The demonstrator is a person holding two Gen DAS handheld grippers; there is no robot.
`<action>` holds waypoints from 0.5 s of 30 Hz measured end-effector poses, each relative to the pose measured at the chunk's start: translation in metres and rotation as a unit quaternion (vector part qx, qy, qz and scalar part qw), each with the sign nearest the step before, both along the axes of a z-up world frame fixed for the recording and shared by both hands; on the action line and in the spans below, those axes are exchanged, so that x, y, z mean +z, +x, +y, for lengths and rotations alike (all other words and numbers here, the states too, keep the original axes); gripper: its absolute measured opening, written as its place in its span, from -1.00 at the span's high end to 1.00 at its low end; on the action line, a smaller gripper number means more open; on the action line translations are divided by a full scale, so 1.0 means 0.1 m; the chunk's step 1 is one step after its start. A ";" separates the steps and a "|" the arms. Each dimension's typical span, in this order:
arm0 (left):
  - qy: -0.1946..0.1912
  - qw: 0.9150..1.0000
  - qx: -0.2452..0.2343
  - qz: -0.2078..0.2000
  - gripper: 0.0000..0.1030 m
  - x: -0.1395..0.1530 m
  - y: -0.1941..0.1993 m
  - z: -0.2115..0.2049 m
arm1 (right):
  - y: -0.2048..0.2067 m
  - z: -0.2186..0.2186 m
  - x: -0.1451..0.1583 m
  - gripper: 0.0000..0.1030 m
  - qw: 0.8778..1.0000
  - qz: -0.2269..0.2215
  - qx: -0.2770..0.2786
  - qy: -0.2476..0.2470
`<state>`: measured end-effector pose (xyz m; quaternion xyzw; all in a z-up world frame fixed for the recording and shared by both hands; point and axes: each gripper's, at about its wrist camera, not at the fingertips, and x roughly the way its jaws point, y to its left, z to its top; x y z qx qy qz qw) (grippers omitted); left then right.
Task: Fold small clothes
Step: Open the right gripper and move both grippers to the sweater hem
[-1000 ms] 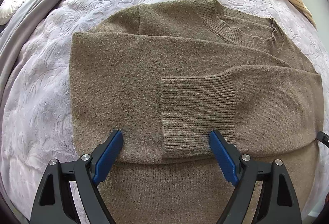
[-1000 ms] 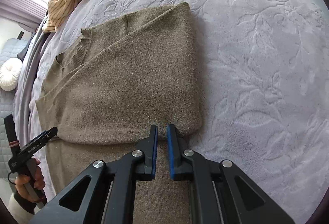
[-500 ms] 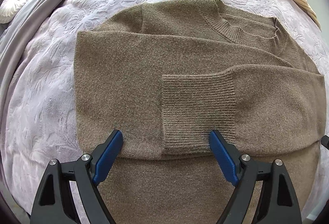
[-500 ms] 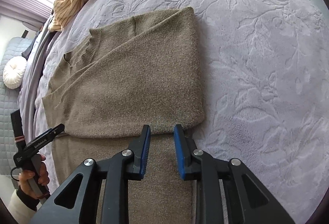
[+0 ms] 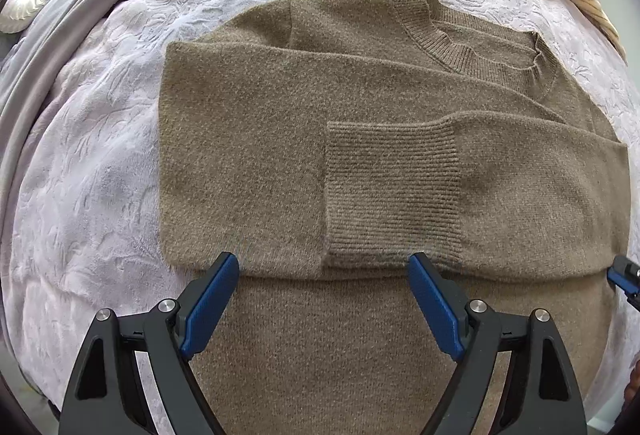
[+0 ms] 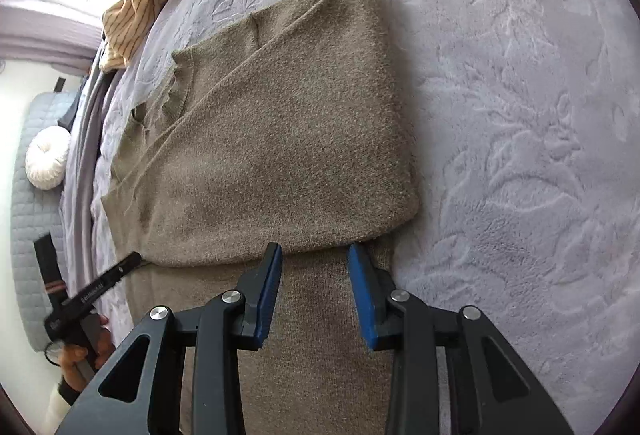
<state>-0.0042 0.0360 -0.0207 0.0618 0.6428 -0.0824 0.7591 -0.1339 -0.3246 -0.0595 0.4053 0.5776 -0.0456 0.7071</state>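
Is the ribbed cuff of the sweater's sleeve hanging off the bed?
No, the ribbed cuff lies flat across the brown sweater, on the bed cover.

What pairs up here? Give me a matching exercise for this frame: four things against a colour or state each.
Things:
1. sweater
2. striped garment
3. round cushion
4. left tongs

Descriptions:
A. white, beside the bed
B. wide open, nothing between the pads
C. olive-brown, sleeves folded across the body
D. tan with dark stripes, crumpled at the blanket's far edge

Pairs: 1-C, 2-D, 3-A, 4-B
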 end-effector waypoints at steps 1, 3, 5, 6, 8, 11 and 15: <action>0.000 1.000 0.001 0.002 -0.69 0.00 -0.02 0.02 | -0.02 -0.05 -0.03 0.25 1.000 -0.001 -0.018 0.017; 0.000 1.000 0.005 0.007 -0.69 0.00 -0.05 0.03 | -0.06 -0.11 -0.07 0.26 0.999 -0.003 -0.040 0.036; -0.002 1.000 0.008 0.012 -0.69 -0.01 -0.07 0.05 | -0.08 -0.13 -0.05 0.26 0.999 -0.003 -0.040 0.034; -0.003 1.000 0.009 0.014 -0.69 0.00 -0.09 0.06 | -0.09 -0.13 -0.03 0.26 0.999 -0.003 -0.034 0.031; -0.003 1.000 0.008 0.015 -0.69 0.00 -0.12 0.07 | -0.12 -0.12 0.03 0.25 1.000 -0.004 -0.021 0.023; -0.007 1.000 0.003 0.014 -0.69 0.03 -0.18 0.07 | -0.14 -0.10 0.09 0.07 1.000 -0.005 -0.004 0.021; -0.010 1.000 0.001 0.013 -0.69 0.10 -0.33 0.10 | -0.17 -0.07 0.15 -0.05 1.000 -0.010 0.016 0.023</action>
